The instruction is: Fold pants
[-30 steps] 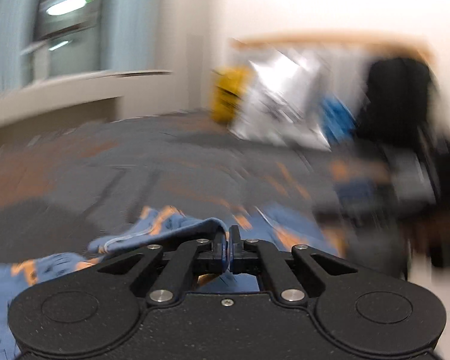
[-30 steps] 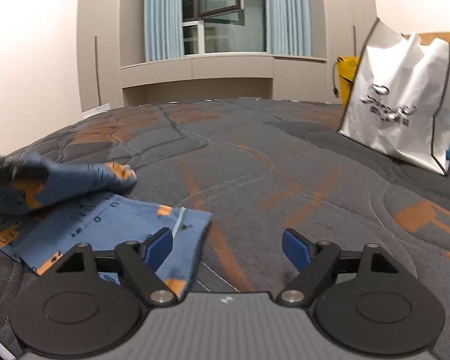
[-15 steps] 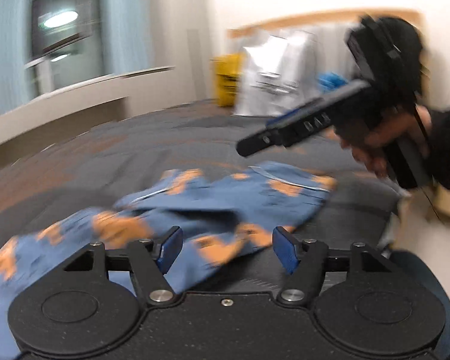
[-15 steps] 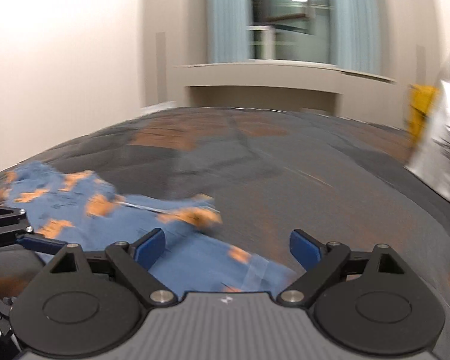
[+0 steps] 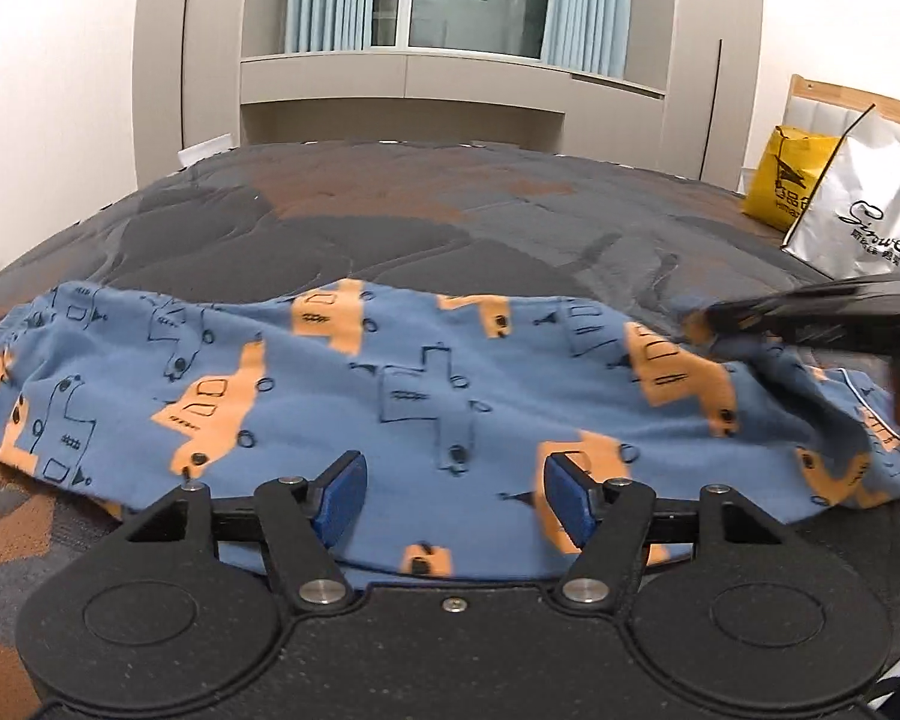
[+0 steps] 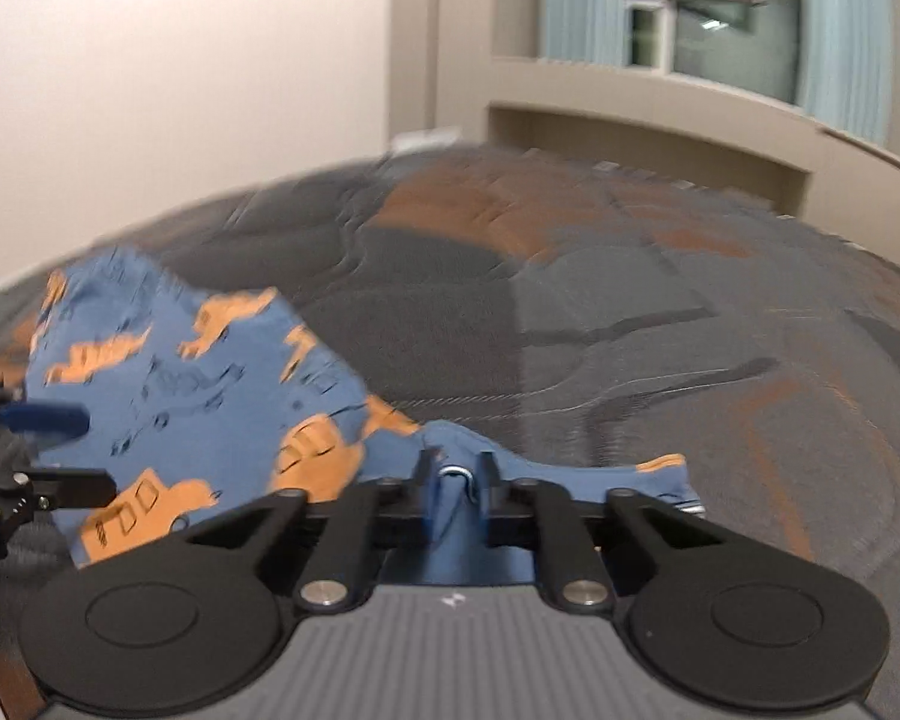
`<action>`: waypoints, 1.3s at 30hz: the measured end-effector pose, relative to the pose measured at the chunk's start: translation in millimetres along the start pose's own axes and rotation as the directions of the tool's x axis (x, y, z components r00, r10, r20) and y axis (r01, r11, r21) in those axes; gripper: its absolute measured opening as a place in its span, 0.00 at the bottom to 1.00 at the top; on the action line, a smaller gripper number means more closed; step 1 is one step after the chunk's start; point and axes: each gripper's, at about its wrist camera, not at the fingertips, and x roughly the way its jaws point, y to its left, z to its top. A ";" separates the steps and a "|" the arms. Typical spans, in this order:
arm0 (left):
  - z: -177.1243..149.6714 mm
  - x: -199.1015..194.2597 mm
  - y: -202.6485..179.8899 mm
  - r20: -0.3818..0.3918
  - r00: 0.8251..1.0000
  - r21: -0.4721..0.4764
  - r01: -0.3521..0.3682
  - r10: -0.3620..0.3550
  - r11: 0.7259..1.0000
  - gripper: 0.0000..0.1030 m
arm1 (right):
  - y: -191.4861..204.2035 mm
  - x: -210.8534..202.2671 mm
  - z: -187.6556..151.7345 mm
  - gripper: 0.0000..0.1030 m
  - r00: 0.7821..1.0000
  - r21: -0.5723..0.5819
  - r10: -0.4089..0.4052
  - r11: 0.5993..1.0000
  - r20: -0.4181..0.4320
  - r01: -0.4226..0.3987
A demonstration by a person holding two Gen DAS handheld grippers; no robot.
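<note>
In the left wrist view, the pants (image 5: 426,396) are lying spread sideways across the bed (image 5: 390,222), one layer looking doubled over at the right end, so the folding appears to be at an early stage with most of it outstanding. The cloth is a soft blue knit printed with orange trucks, lightly rumpled. The left hand-held gripper (image 5: 455,495) is hovering just above the near edge, jaws wide and holding nothing. In the right wrist view, the right hand-held gripper (image 6: 453,495) is pinching a raised ridge of the fabric, jaws narrow. The quilted bedcover is showing grey and rust patches.
</note>
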 end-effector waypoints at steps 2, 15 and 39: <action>1.6 2.3 0.8 0.003 1.000 -0.001 0.005 -0.005 1.000 0.66 | -9.3 -28.0 -9.1 0.09 0.991 0.046 -0.095 0.995 0.094 0.091; 55.3 22.4 -35.9 0.077 0.982 0.216 0.154 -0.174 0.964 0.80 | -57.1 -154.0 -141.2 0.11 0.930 0.554 -0.345 0.802 0.127 0.222; 89.6 107.0 -120.8 -0.224 0.909 0.513 0.416 -0.350 0.751 0.60 | -79.6 -151.4 -143.8 0.10 0.928 0.519 -0.337 0.828 0.158 0.212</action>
